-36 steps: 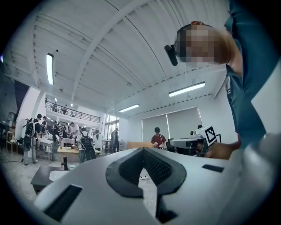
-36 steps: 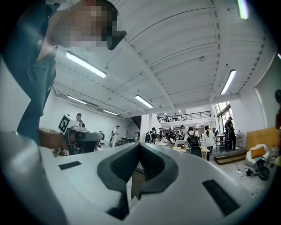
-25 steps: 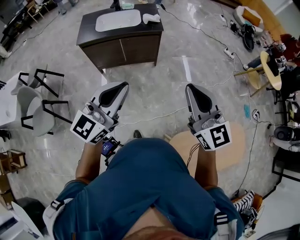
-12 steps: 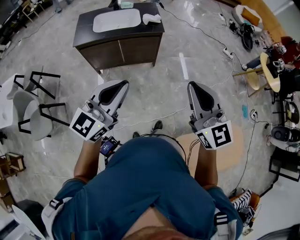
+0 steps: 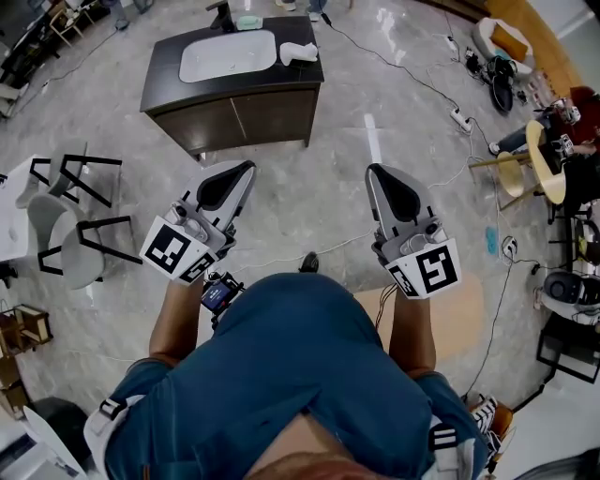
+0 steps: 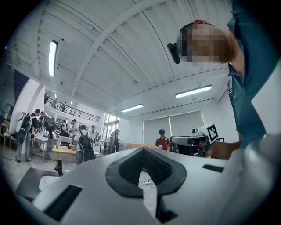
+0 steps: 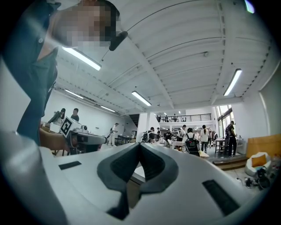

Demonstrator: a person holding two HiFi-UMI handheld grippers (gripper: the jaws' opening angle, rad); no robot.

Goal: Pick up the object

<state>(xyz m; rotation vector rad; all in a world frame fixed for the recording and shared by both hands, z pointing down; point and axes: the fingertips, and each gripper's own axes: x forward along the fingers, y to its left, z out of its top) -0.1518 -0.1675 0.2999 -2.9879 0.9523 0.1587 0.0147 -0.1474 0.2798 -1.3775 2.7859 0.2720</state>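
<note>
Both grippers are held side by side in front of the person's chest, high above the floor. My left gripper (image 5: 246,169) is shut with nothing in it, its dark pads meeting in the left gripper view (image 6: 142,151). My right gripper (image 5: 375,172) is also shut and empty (image 7: 139,147). Ahead stands a dark vanity cabinet (image 5: 234,98) with a white sink basin (image 5: 228,54). A white object (image 5: 300,53) lies on its right end, and a small teal item (image 5: 247,22) sits behind the basin. Both lie well beyond the jaws.
Black-framed chairs (image 5: 70,220) stand at the left. Cables and a power strip (image 5: 457,117) trail over the marble floor to the right. A round wooden stool (image 5: 548,159) and gear crowd the right edge. Several people stand in the hall in the gripper views.
The view has shifted as the person steps forward, a shoe showing below the grippers. The right gripper has edged slightly left and up. Both stay shut.
</note>
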